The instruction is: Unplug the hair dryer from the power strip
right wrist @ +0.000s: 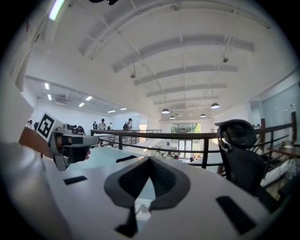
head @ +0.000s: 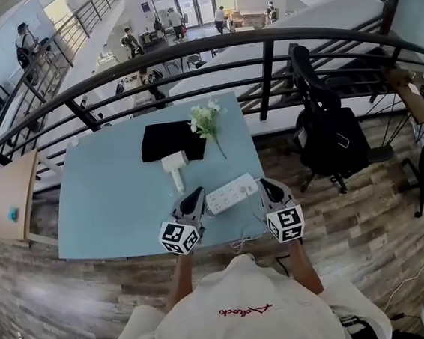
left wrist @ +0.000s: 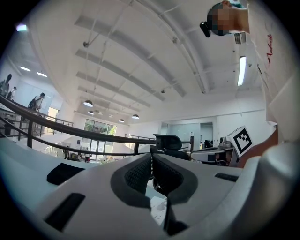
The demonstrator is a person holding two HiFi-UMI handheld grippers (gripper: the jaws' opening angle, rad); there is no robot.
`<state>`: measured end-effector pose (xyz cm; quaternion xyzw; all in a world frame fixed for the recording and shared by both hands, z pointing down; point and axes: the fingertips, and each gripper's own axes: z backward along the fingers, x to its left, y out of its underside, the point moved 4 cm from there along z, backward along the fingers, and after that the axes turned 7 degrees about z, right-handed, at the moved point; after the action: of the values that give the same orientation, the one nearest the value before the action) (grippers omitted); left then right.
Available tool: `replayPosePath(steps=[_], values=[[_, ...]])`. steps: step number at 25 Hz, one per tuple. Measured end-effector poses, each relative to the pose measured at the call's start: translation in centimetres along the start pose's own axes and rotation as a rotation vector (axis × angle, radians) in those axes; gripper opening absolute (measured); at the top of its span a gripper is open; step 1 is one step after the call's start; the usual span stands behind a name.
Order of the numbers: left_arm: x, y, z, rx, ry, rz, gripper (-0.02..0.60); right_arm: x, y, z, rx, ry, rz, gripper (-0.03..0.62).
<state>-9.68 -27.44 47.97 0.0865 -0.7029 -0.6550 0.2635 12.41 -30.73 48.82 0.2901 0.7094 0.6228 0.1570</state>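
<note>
A white hair dryer (head: 174,165) lies in the middle of the light blue table (head: 103,206), its handle pointing toward me. The white power strip (head: 231,193) lies slanted near the table's front edge. I cannot make out a plug or trace the dryer's cord. My left gripper (head: 194,197) is shut and empty just left of the strip. My right gripper (head: 263,186) is shut and empty just right of it. A bit of the power strip (left wrist: 157,207) shows below the left gripper (left wrist: 151,157). The same power strip (right wrist: 140,209) peeks under the right gripper (right wrist: 150,160).
A black cloth (head: 170,139) and a sprig of white flowers (head: 207,119) lie at the table's far side. A black railing (head: 262,69) runs behind the table. A black office chair (head: 329,137) stands to the right. A thin white cable (head: 244,241) hangs off the front edge.
</note>
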Motion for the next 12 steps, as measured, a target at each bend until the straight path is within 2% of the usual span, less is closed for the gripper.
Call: replayPosePath(steps=[12], values=[[0.3, 1.3, -1.7, 0.037, -0.046, 0.008, 0.015, -1.6, 1.6, -1.7, 0.020, -0.047, -0.026, 0.017]])
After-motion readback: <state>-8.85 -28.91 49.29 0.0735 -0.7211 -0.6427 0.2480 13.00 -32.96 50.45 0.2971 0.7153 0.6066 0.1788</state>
